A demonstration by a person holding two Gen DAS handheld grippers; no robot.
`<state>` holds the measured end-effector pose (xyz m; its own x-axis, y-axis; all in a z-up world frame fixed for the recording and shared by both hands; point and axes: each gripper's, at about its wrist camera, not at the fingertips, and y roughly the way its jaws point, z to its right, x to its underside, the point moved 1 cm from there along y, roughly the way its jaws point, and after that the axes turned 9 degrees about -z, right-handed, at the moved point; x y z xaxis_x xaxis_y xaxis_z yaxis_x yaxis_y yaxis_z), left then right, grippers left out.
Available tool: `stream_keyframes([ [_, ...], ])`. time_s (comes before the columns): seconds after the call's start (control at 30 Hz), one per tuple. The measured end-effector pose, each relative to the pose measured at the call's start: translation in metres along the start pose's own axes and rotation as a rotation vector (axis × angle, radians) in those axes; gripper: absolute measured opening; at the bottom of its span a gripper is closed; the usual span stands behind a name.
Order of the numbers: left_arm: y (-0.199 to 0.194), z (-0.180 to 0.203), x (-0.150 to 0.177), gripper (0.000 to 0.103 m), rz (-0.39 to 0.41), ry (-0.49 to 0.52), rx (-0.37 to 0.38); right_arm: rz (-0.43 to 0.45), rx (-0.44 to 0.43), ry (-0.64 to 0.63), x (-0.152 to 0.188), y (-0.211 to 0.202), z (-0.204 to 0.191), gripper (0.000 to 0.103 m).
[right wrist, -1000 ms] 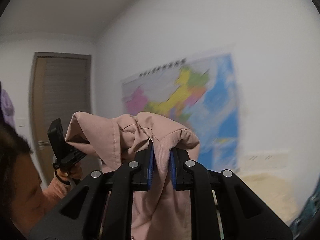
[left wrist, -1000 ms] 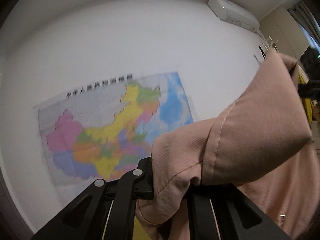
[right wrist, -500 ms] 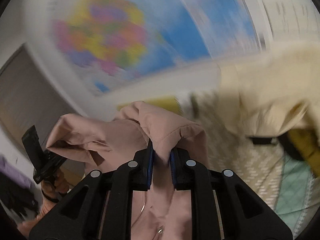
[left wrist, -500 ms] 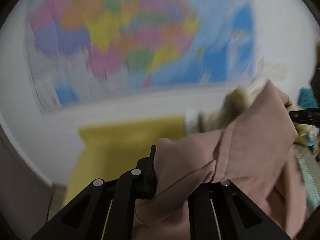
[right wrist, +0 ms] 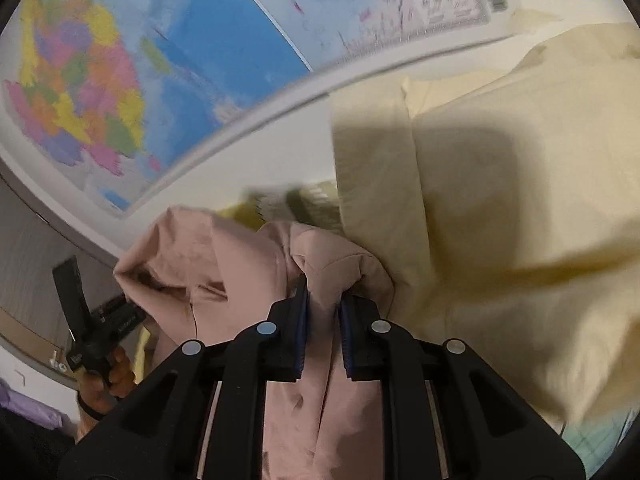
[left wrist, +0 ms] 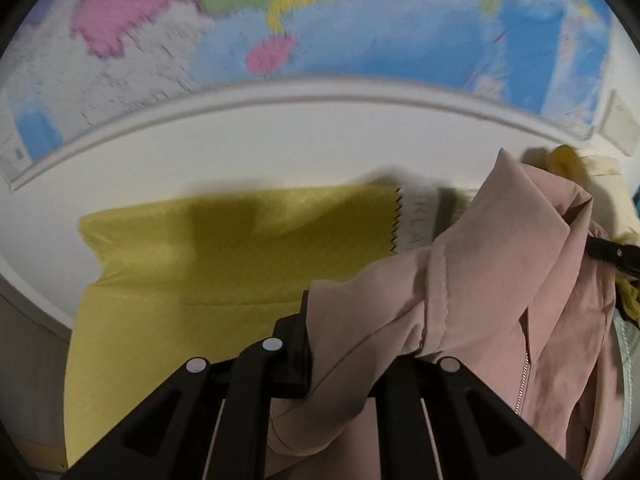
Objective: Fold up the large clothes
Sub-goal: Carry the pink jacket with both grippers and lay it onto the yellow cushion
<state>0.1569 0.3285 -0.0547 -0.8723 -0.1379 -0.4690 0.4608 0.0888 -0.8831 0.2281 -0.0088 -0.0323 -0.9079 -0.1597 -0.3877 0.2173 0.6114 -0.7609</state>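
Observation:
A pink zip-up garment hangs stretched between my two grippers. My left gripper is shut on one bunched edge of it; the fabric drapes over and hides the right finger. The zipper shows at the lower right. In the right wrist view my right gripper is shut on another fold of the pink garment, pinched between the blue pads. The left gripper and the hand holding it appear at the left of that view.
A yellow sheet covers the bed against the white wall. A cream garment lies piled at the right. A coloured wall map hangs above. A pale green quilted cover shows at the lower right.
Both grippers have swung down from high against the wall toward the bed, carrying the pink garment. The map has moved up in both views; the yellow sheet and cream garment have come into view.

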Motion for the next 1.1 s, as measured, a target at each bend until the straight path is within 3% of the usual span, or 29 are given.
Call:
stream_keyframes([
  [0.03,0.007,0.000,-0.002,0.009,-0.016,0.001,0.001,-0.016,0.025,0.015,-0.003,0.009,0.003,0.015],
  [0.13,0.024,0.001,0.000,0.019,-0.069,0.014,-0.004,-0.048,0.053,0.021,-0.004,0.018,0.004,0.031],
  [0.17,0.022,-0.001,0.002,0.033,-0.065,0.010,0.000,-0.043,0.039,0.018,-0.001,0.013,0.003,0.045],
  [0.2,0.014,-0.007,0.006,0.040,-0.049,0.000,0.027,-0.034,0.015,0.001,0.002,0.006,0.001,0.067],
  [0.27,-0.010,-0.020,0.016,0.059,0.015,-0.005,0.093,-0.003,0.005,-0.071,0.019,-0.019,-0.010,0.081],
  [0.3,-0.035,-0.033,0.028,0.064,0.088,-0.002,0.138,0.002,0.015,-0.121,0.030,-0.031,-0.016,0.085],
  [0.33,-0.046,-0.040,0.036,0.075,0.130,-0.004,0.153,0.000,0.035,-0.173,0.043,-0.042,-0.022,0.087],
  [0.37,-0.066,-0.054,0.050,0.081,0.187,-0.007,0.166,0.008,0.080,-0.224,0.063,-0.055,-0.025,0.096],
  [0.47,-0.093,-0.079,0.087,0.082,0.229,-0.003,0.159,-0.002,0.127,-0.263,0.120,-0.077,-0.015,0.097],
  [0.6,-0.096,-0.094,0.131,0.082,0.198,0.001,0.079,-0.110,0.112,-0.204,0.199,-0.074,0.014,0.097],
  [0.67,-0.092,-0.102,0.151,0.082,0.178,-0.022,0.090,-0.165,0.101,-0.163,0.232,-0.065,0.022,0.097],
  [0.73,-0.089,-0.110,0.162,0.082,0.171,-0.057,0.095,-0.192,0.035,-0.141,0.254,-0.059,0.026,0.095],
  [0.77,-0.088,-0.113,0.170,0.082,0.163,-0.070,0.090,-0.185,0.046,-0.138,0.263,-0.058,0.026,0.082],
  [0.8,-0.087,-0.116,0.177,0.082,0.161,-0.080,0.093,-0.166,0.053,-0.146,0.267,-0.059,0.024,0.051],
  [0.87,-0.084,-0.117,0.186,0.082,0.148,-0.088,0.100,-0.150,0.001,-0.146,0.263,-0.066,0.022,0.005],
  [0.9,-0.085,-0.119,0.190,0.082,0.146,-0.089,0.099,-0.134,-0.030,-0.118,0.258,-0.075,0.024,0.005],
  [1.1,-0.087,-0.123,0.211,0.082,0.128,-0.107,0.105,0.103,0.183,-0.118,0.203,-0.168,0.039,0.005],
])
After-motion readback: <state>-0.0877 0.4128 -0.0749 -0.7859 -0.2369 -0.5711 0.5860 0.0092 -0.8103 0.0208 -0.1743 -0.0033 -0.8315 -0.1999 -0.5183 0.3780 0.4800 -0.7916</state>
